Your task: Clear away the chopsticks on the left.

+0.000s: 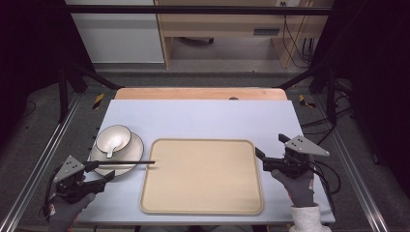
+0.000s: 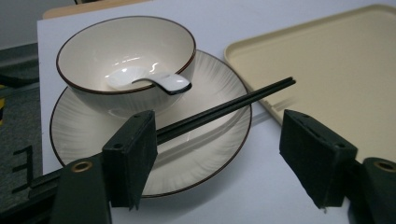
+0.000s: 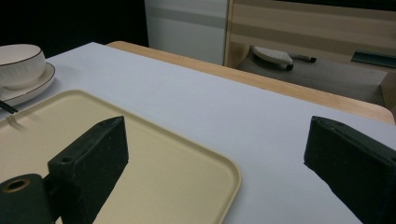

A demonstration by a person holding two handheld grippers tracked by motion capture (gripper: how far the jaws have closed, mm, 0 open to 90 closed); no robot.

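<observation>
A: L gripper (image 1: 100, 173) doing what?
B: Jaws standing wide, w/ the pair of black chopsticks (image 2: 224, 109) running just beside one pad, not pinched. Sticks are lying across the white ribbed plate (image 2: 210, 154), tips over the beige plastic tray's rim (image 2: 243, 63).
A: R gripper (image 1: 270, 152)?
B: Gaping too, holding nothing, hovering at the tray's right edge.
A: Bowl?
B: White dark-rimmed bowl (image 2: 126, 51) sitting on the plate, white spoon (image 2: 149, 80) inside.

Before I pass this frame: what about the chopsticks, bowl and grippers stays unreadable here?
- Chopsticks: near ends hidden behind the left gripper's left jaw in the left gripper view; contact with that jaw unclear.
- Spoon: too small in the high view to read its handle.
- Bowl and plate: cut by the left edge of the right gripper view.
- Right gripper: jaw tips dark and small in the high view.
</observation>
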